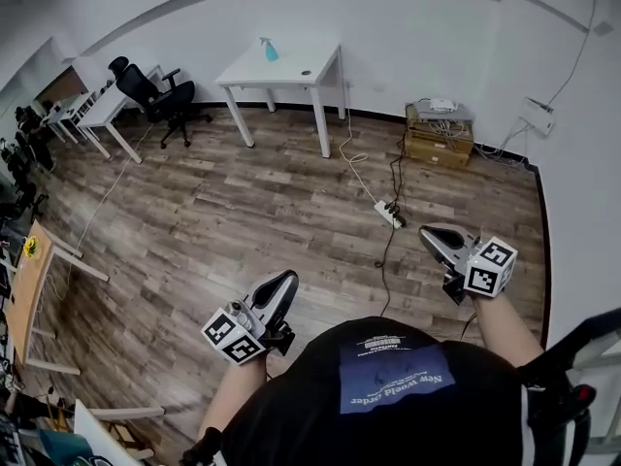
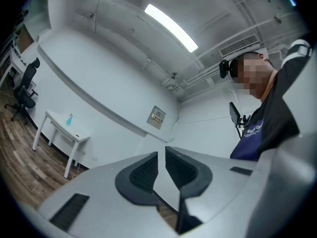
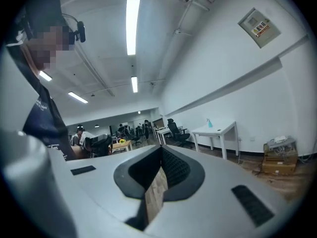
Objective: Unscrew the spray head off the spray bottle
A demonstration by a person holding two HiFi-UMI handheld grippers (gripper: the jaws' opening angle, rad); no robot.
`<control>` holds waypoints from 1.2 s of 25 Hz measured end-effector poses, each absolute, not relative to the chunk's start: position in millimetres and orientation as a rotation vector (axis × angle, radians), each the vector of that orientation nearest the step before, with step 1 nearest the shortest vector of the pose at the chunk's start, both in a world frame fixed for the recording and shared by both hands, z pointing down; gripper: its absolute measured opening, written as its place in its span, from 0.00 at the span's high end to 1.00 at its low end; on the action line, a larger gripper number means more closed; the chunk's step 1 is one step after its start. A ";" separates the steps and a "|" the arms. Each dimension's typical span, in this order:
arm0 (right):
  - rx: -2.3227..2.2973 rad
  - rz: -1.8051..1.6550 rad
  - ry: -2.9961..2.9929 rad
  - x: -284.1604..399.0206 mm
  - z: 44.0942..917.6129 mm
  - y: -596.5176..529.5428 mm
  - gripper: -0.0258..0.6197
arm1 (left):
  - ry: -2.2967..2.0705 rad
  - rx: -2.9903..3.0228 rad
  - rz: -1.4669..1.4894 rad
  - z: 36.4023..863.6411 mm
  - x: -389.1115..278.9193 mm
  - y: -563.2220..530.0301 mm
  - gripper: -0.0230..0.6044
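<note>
Across the room in the head view, the spray bottle [image 1: 270, 50] stands on the far desk [image 1: 296, 66], apparently nothing unscrewed yet; open floor [image 1: 243, 221] lies between, with a power strip [image 1: 390, 214] to skirt. Left gripper view: the left tool [image 2: 161, 158] is clenched, empty. Right gripper view: the right tool [image 3: 161, 151] likewise, bottle distant.

Ahead of the left hand-held gripper [image 1: 284, 282] the wooden floor [image 1: 223, 221] lies open as far as the white table [image 1: 254, 69] at the wall. An office chair [image 1: 155, 95] stands well off to its left. Just ahead of the right hand-held gripper [image 1: 434, 236] a power strip [image 1: 390, 214] and cable [image 1: 388, 250] cross the floor, with a cardboard box [image 1: 439, 144] beyond.
</note>
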State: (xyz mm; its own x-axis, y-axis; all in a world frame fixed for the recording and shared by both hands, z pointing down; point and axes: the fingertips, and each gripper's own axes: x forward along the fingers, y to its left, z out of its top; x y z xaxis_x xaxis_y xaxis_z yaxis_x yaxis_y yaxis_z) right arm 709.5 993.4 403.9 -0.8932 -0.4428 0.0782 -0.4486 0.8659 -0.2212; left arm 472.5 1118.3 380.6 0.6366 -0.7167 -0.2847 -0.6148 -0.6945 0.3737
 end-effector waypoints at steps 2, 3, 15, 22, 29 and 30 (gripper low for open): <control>0.689 0.375 -3.032 668.8 398.8 982.3 0.96 | -1.117 2.587 -0.625 381.3 431.8 1112.1 0.88; 0.667 0.373 -3.037 650.8 399.0 979.3 0.96 | -1.133 2.580 -0.626 382.4 414.3 1109.8 0.88; 0.521 0.438 -3.028 559.8 417.3 884.6 0.96 | -1.280 2.482 -0.636 395.1 328.0 1039.7 0.88; 0.355 0.439 -3.049 538.6 428.1 780.3 0.96 | -1.415 2.428 -0.658 402.9 325.6 952.1 0.88; 0.208 0.381 -3.057 536.9 413.7 669.5 0.96 | -1.483 2.402 -0.687 386.4 345.1 845.3 0.88; 0.197 0.381 -3.057 536.8 412.9 656.2 0.96 | -1.488 2.401 -0.695 384.2 347.7 833.7 0.88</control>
